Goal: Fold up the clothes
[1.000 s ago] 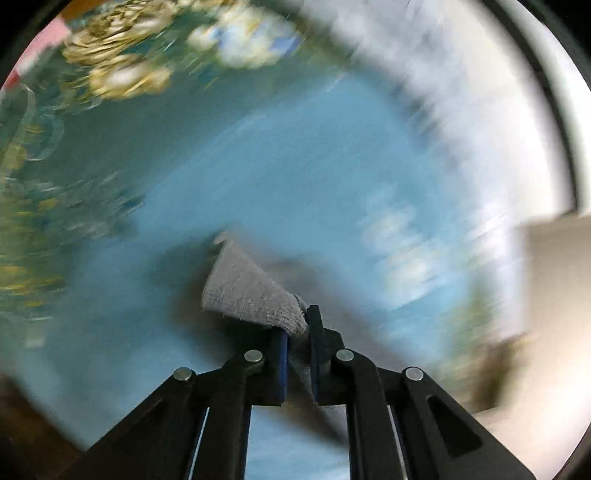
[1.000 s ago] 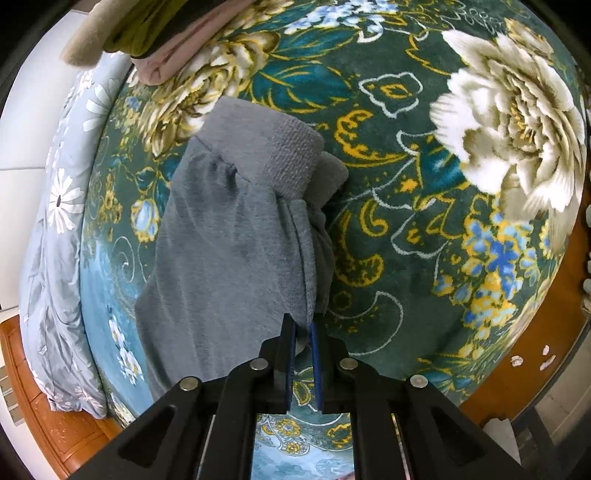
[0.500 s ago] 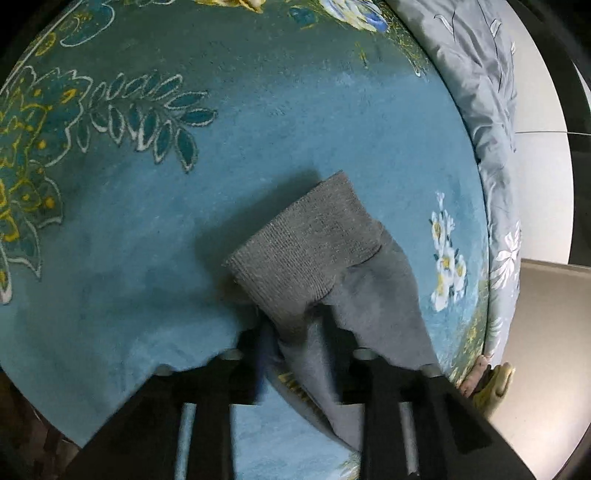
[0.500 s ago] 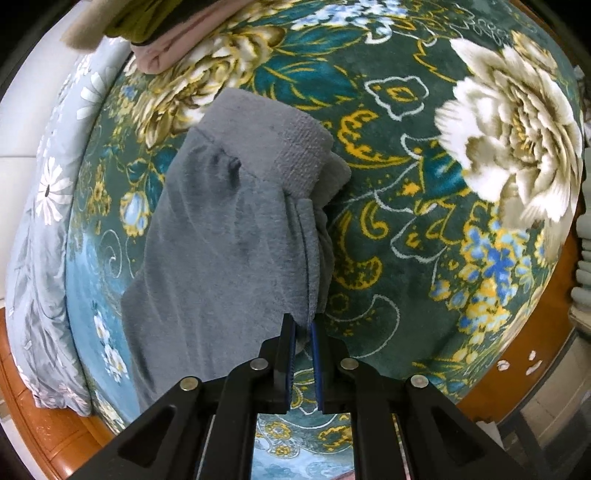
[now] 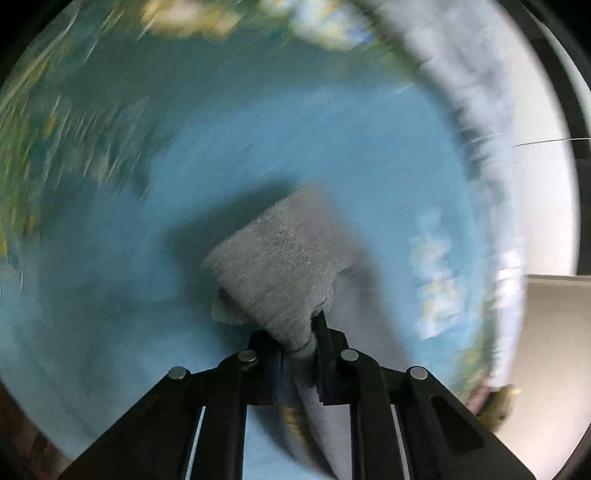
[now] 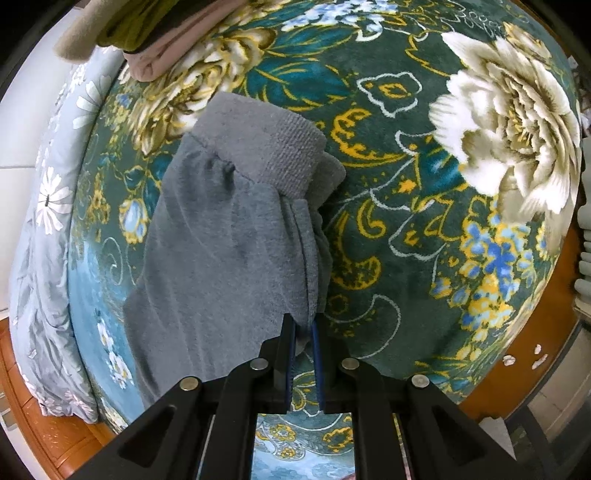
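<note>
**Both claws clamp the grey garment over the floral blanket**

The left claw (image 5: 300, 334) is pinched nearly closed on a bunched neck of the grey fleece garment (image 5: 284, 266). Its two black fingers press the cloth from either side, and the ribbed knit cuff (image 5: 291, 243) fans out from the tips toward 12 o'clock. More of the cloth trails down between the fingers toward 6 o'clock. This view is smeared by motion blur; behind the cuff lies a plain light-blue stretch of the plush floral blanket (image 5: 147, 295), with blurred yellow and white patterning along the rim from 9 to 1 o'clock.

The right claw (image 6: 303, 332) is narrowed to a slim gap, with a folded edge of the same grey fleece garment (image 6: 221, 258) caught between its blue-lined fingers. From there the garment runs toward 11 o'clock across the blanket (image 6: 406, 240), soft and slightly napped, doubled on itself along its right edge. A second ribbed cuff (image 6: 288, 151) sits at its far end, coarser in weave than the body. The blanket here is dark teal with gold scrolls and a large cream peony (image 6: 509, 122) at 2 o'clock. A stack of folded clothes (image 6: 155, 33) in tan, olive and pink rests at 11 o'clock, and a grey daisy-print quilt (image 6: 48, 206) hangs along the bed's edge at 9 o'clock.
</note>
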Available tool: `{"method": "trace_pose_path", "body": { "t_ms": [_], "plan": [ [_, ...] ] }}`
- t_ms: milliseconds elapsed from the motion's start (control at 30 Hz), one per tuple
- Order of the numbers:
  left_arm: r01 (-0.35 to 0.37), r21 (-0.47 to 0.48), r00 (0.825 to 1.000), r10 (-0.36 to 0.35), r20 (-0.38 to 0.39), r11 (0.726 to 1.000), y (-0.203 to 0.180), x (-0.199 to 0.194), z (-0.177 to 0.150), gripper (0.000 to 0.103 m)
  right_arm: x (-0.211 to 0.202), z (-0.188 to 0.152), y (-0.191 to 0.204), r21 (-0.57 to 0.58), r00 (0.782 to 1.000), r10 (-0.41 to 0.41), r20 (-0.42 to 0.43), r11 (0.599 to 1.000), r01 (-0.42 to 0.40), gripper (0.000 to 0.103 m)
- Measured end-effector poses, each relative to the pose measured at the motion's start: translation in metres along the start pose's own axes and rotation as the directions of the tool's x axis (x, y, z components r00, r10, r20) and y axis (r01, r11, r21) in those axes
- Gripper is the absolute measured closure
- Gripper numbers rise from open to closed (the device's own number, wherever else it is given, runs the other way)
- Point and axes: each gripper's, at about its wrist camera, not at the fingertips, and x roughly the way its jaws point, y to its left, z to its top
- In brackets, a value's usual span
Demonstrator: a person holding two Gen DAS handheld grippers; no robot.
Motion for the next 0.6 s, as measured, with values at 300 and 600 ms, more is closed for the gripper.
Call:
{"method": "trace_pose_path", "body": {
  "t_ms": [300,600],
  "plan": [
    [-0.120,0.002,0.991,0.120,-0.066,0.993,-0.005,-0.001,0.012,0.089,-0.006,0.009,-0.028,0.055,0.981,0.192,0.032,0.979,-0.194,0.071],
    [-0.238,-0.010,0.969,0.237,-0.071,0.971,-0.017,0.009,0.008,0.089,0.006,0.033,-0.060,0.133,0.940,0.327,0.100,0.932,-0.338,0.048]
  ]
}}
